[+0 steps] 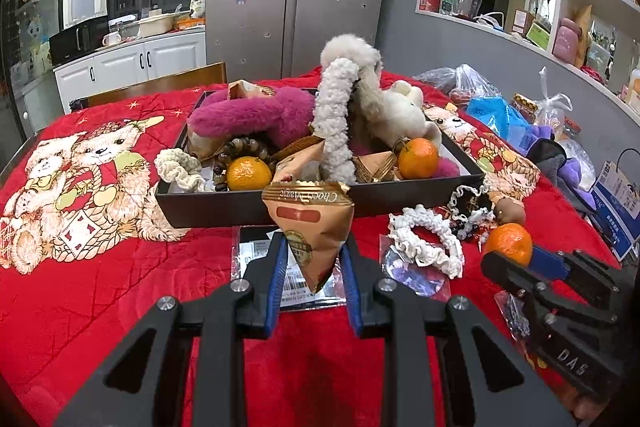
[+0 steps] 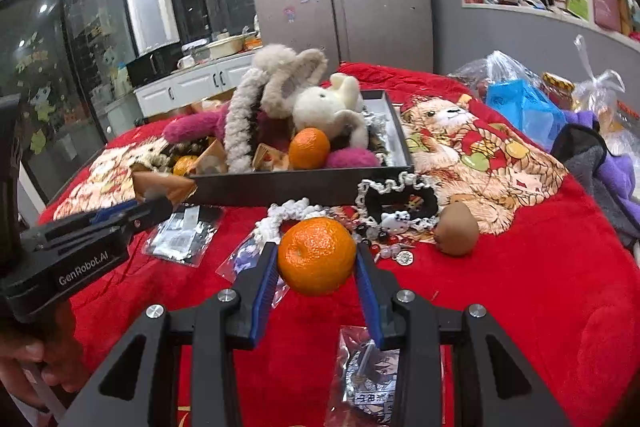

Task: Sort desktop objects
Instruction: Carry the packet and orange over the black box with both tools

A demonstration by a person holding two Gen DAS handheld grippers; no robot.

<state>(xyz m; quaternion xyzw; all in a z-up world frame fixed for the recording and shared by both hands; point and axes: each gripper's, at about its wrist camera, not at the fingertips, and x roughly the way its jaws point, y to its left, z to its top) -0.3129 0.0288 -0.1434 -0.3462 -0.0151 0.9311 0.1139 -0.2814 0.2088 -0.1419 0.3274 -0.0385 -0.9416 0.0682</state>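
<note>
The left gripper (image 1: 314, 259) is clamped on a tan triangular snack packet (image 1: 310, 227), its blue pads pinching the packet's lower half while the top fans out above the fingertips. The packet hangs clear of the red blanket (image 1: 120, 287), just in front of the near wall of the dark tray (image 1: 256, 205), which is heaped with plush toys, mandarins and packets. To the right, the right gripper (image 2: 318, 263) is clamped on a mandarin (image 2: 316, 255), the fruit wedged between both pads and lifted off the cloth. A white scrunchie (image 2: 288, 213) and a brown ball (image 2: 458, 233) lie on the blanket just beyond it.

The left wrist view shows flat plastic sleeves (image 1: 260, 251) under the held packet. Only the right wrist view shows a bagged badge (image 2: 368, 379) beneath its own jaws and a person's fingers (image 2: 28, 359) on the left gripper's handle.
</note>
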